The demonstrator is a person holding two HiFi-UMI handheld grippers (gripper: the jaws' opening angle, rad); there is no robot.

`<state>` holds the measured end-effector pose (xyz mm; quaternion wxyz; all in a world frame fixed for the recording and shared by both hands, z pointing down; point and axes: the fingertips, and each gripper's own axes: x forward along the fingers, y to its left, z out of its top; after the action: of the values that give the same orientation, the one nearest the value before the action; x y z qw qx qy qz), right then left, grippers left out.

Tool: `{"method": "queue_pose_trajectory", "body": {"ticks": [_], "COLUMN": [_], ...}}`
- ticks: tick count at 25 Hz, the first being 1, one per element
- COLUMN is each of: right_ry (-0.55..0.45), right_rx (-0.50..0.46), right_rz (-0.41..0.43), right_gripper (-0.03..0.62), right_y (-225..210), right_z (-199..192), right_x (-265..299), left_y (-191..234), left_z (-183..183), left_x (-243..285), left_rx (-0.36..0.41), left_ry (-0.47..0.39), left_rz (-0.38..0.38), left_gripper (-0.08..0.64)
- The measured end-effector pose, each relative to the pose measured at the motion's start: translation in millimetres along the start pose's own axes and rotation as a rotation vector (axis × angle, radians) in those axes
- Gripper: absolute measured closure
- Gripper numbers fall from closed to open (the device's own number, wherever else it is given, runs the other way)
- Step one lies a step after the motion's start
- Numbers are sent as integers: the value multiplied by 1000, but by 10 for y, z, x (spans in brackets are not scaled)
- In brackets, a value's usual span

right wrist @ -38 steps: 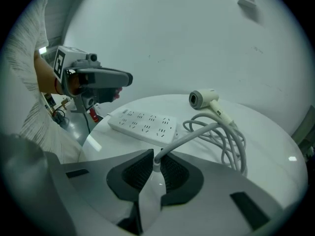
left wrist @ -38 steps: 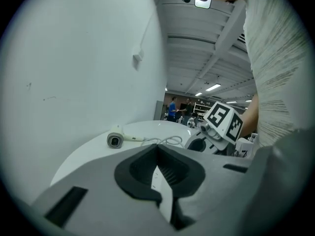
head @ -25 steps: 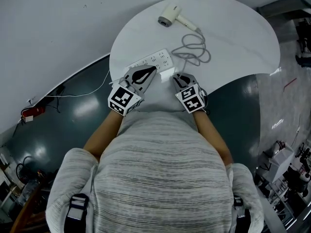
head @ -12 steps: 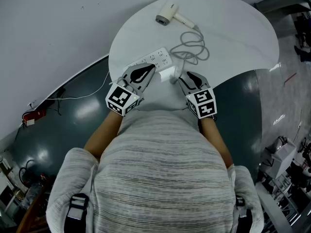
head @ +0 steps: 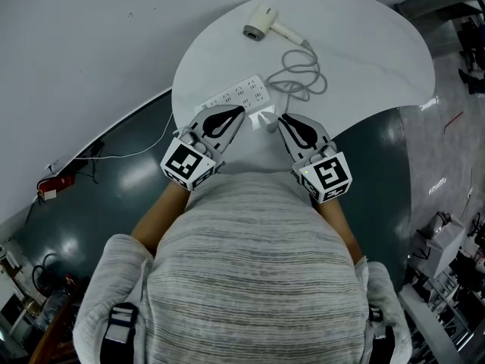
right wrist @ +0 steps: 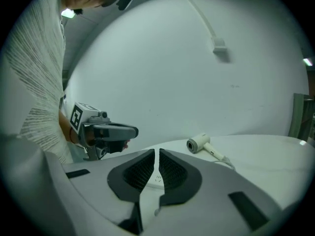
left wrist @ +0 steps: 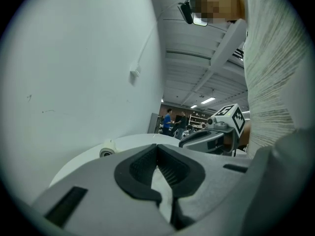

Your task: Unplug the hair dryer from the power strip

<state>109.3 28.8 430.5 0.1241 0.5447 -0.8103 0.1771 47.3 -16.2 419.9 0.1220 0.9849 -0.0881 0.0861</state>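
Plug end of the power strip (head: 239,95) lies just ahead of and below my right gripper (head: 284,121), the nearer one, whose jaws have just closed to a narrow slit with nothing between them. My left gripper (head: 236,112) is shut beside the strip, which runs crosswise. The hair dryer (head: 261,23) rests far across the worktop (head: 379,59).

Left gripper (left wrist: 157,150): jaws closed tip to tip, nothing between them. Hair dryer (left wrist: 106,149) lies on the white table (left wrist: 81,167), beyond and left of the tongs. Right gripper (left wrist: 192,141) hovers just to their right.
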Motion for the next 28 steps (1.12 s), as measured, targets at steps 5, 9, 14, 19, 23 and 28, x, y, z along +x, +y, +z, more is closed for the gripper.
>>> {"method": "queue_pose_trajectory", "body": {"ticks": [5,9,14,19,23,28], "right_ry": [-47,-62,-43,-29,-23,-14], "right_rx": [3,10,2,5,1,-3], "right_rz": [26,27,24,28,35,39], "right_gripper": [566,566,568,568,568,568], "right_y": [89,123,136,163,176,184], "right_z": [135,179,139,108,112,105], "right_x": [-66,-78,-39,-23,-10,-20], "left_y": [-120,-223,-262,-286,-284,-284], "left_z": [-15,50,24,-3,-5,0], "left_x": [-42,-24,13,10,18,33], "left_rx": [19,32,34,32,28,28], "left_ry": [25,-1,0,13,16,15], "left_rz": [-33,-63,-83,-97,-99,-99], "left_gripper": [552,552,552,552,552,552]}}
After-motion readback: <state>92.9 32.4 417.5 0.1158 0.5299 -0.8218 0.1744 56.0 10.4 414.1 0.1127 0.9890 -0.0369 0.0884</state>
